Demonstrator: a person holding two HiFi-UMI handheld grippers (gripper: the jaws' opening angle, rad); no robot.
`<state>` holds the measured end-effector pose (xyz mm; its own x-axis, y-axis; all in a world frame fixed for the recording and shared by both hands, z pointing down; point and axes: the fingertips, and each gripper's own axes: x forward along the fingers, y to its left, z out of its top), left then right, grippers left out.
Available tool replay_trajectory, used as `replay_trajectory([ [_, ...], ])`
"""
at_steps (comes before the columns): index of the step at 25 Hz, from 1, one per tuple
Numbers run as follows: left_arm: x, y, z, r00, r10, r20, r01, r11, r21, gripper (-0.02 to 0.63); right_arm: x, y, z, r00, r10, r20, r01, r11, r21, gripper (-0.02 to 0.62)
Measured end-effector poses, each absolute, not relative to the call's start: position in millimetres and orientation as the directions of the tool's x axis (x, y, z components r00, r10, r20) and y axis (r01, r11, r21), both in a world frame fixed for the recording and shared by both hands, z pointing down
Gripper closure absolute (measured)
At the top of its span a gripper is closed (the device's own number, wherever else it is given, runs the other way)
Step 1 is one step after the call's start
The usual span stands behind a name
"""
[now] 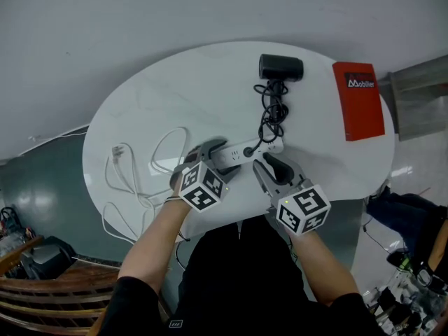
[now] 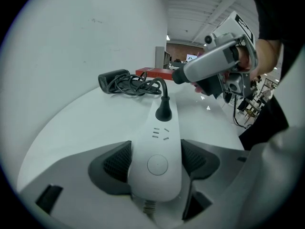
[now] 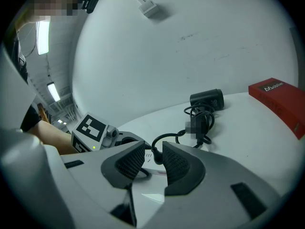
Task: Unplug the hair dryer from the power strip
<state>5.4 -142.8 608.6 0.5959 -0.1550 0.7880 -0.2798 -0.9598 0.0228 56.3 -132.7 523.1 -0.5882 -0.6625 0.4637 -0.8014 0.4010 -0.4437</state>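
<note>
The hair dryer's black plug (image 2: 163,109) stands upright in the white power strip (image 2: 159,142), at the lower centre of the left gripper view. Its coiled cord (image 1: 271,114) runs up to the hair dryer (image 1: 281,68) at top centre of the head view.

My left claw (image 2: 156,163) is clamped across the strip's switch end, with a ribbed pad on each side. My right claw (image 3: 153,162) hovers near the plug with its jaws a narrow gap apart, gripping nothing.

Procedure:
- Keep the strip pressed flat with the left claw.
- Set the right pads on the plug body, not the cord.
- Close firmly and pull straight along the pins.

The strip is smooth, rounded plastic and may slip. The plug is matt and tapered. The table (image 1: 175,89) is oval, white and faintly veined.
</note>
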Motion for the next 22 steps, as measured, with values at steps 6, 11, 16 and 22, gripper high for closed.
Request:
replay_trajectory([
  [6, 6.5, -141.3, 608.2, 0.6, -0.14, 0.788, -0.259, -0.965, 0.026, 0.296, 55.7, -136.6, 523.2, -0.593, -0.653, 0.472, -0.8, 0.407, -0.442, 0.48],
  [11, 7.0, -140.7, 606.5, 0.609, -0.137, 0.781, -0.246, -0.969, 0.023, 0.308, 53.3, -139.3, 534.5, -0.602, -0.64, 0.477, -0.794, 0.415, -0.445, 0.47],
  [16, 7.4, -141.0, 606.5, 0.61, -0.137, 0.781, -0.243, -0.97, 0.019, 0.31, 45.9, -146.0, 547.3, -0.614, -0.629, 0.477, -0.786, 0.432, -0.441, 0.465],
  [22, 8.7, -140.2, 607.3, 0.612, -0.144, 0.777, -0.25, -0.968, 0.018, 0.31, 33.3, -156.5, 555.5, -0.612, -0.617, 0.495, -0.791, 0.488, -0.37, 0.468],
])
